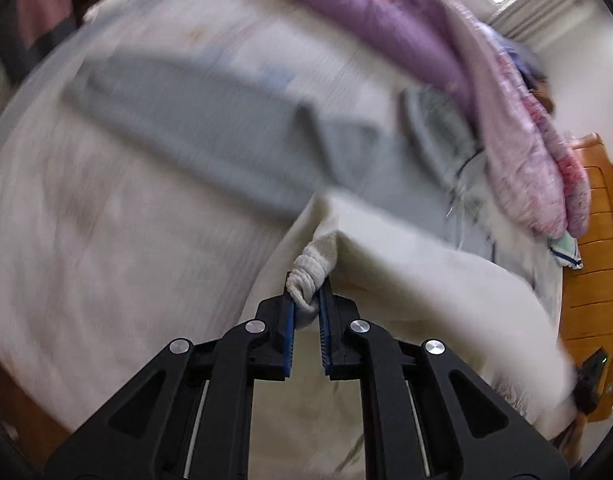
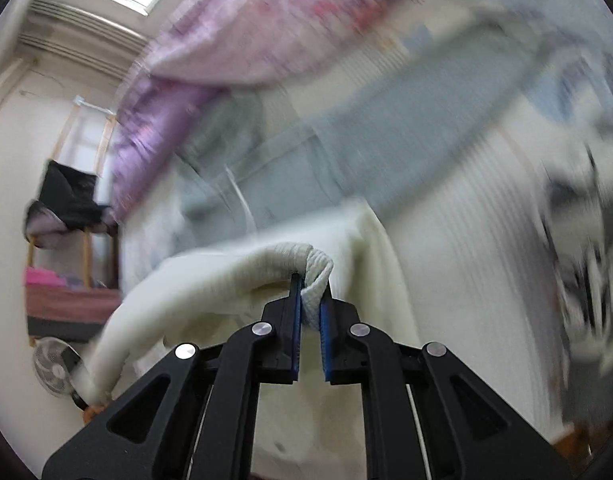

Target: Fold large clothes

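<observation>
left gripper (image 1: 308, 294): nearly closed, its blue-padded fingers pinching a bunched ribbed edge of the cream garment (image 1: 406, 276); the knit fills the narrow gap between the pads.
right gripper (image 2: 311, 294): nearly closed too, clamped on another ribbed edge of the same cream garment (image 2: 210, 280), with cloth pressed between the blue pads.
cream garment: held up off the bed at both pinched spots; in the left wrist view it drapes away to the right from the grip, and in the right wrist view it curves in a thick roll down to the left.
bed sheet (image 1: 106, 240): pale and ribbed, spread under everything, heavily blurred in both views.
grey garment (image 1: 210, 120): lies flat on the sheet beyond the cream one, with a sleeve stretched out to the left in the left wrist view; its lower edge is covered by the cream cloth.
purple quilt (image 1: 386, 12): piled along the far side of the bed, with a pink patterned part hanging down at the right.
wooden headboard (image 1: 594, 240): orange-brown, at the right edge of the left wrist view, next to the quilt.
fan (image 2: 56, 368): small and round, low on the left in the right wrist view.
rack (image 2: 70, 208): behind the fan by the wall, with dark and pink cloth on it.
sharpness: both views are smeared; fine detail of the cloth on the bed cannot be told.
</observation>
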`<state>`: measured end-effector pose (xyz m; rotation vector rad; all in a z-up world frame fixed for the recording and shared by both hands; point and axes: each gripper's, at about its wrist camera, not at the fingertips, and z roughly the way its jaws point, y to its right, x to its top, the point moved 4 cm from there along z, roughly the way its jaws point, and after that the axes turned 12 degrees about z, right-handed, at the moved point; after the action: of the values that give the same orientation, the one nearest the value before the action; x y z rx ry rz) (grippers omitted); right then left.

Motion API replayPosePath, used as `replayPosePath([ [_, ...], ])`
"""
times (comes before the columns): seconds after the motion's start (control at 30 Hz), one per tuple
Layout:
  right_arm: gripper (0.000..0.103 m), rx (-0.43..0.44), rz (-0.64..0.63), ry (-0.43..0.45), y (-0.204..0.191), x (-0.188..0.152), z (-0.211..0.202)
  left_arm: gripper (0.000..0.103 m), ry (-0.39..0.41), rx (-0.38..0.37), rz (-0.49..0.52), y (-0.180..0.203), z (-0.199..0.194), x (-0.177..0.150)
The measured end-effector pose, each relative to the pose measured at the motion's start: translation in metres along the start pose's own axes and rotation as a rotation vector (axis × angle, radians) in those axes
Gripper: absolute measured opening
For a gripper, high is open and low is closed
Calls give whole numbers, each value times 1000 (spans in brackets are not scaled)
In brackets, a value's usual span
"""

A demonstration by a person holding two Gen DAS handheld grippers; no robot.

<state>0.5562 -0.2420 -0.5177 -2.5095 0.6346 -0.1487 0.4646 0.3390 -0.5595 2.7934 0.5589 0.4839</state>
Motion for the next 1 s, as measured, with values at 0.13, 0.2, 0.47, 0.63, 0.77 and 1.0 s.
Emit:
replayPosePath([
  [0.13, 14, -169, 45, -85, 52, -40, 32, 18, -129, 38, -44, -20, 30, -60],
  [0.2, 15, -229, 63, -93, 69, -58, 40, 18, -183, 87, -124, -32, 37, -88],
  [0.47, 44, -51, 233, -111, 63, -104, 42, 49, -67, -44, -350, -26, 22, -124],
  [0.63, 49, -61, 296, -125, 51, -110, 76, 62, -69, -104, -388, -4, 44, -124],
  [0.77, 45, -13, 366, -160, 50, -114, 100, 44, -120, -49, -334, 2, 72, -119],
  [1.0, 5, -93, 246, -186, 35, -126, 88, 4, -159, 34, -224, 1, 55, -122],
])
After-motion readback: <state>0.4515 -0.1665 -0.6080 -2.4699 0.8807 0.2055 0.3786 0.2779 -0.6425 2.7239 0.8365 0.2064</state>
